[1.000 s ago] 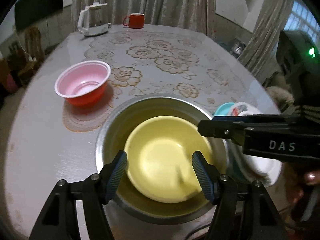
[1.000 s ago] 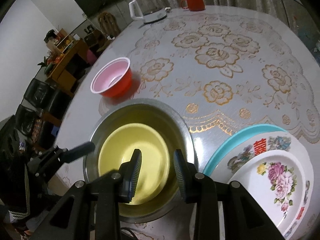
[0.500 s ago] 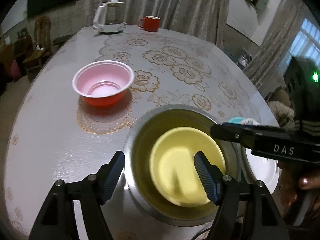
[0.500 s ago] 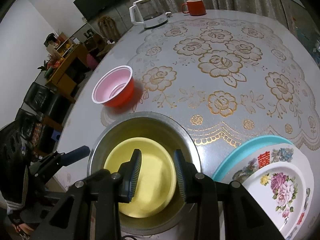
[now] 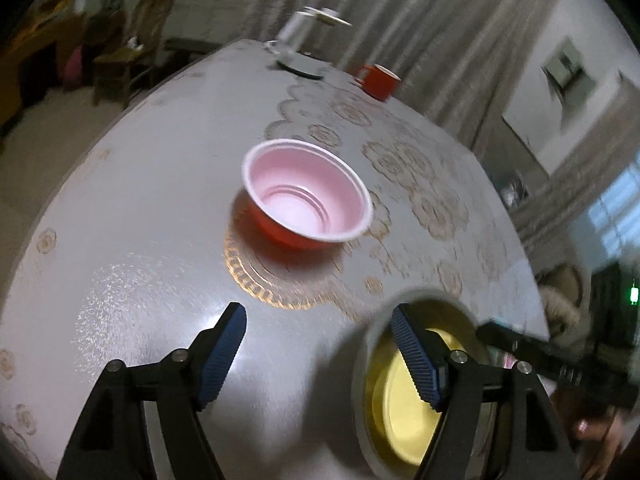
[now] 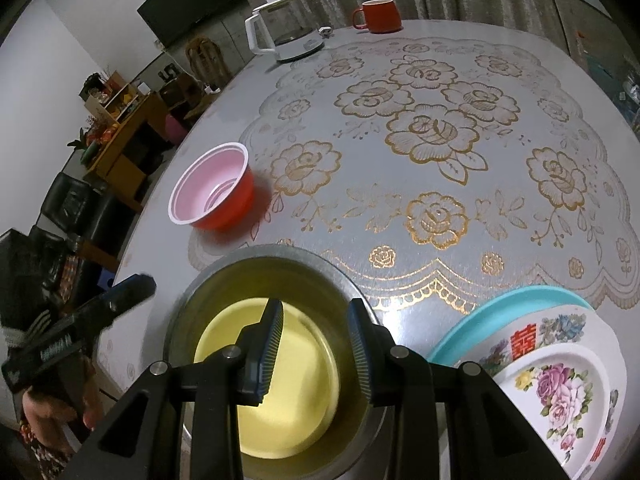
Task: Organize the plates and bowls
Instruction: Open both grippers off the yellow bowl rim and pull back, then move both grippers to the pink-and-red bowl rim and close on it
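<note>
A red bowl with a pink inside stands on the table, also in the right wrist view. A yellow bowl sits inside a steel basin, seen low right in the left wrist view. My left gripper is open and empty, above the table short of the red bowl, its right finger over the basin rim. My right gripper is open and empty above the yellow bowl. A stack of plates, flowered ones on a teal plate, lies to the right.
A white kettle and a red mug stand at the table's far edge. The left gripper's body shows at the left of the right wrist view. Chairs and a shelf stand beyond the table's left edge.
My left gripper has swung left, away from the basin toward the red bowl. My right gripper has drawn back slightly and stays over the yellow bowl.
</note>
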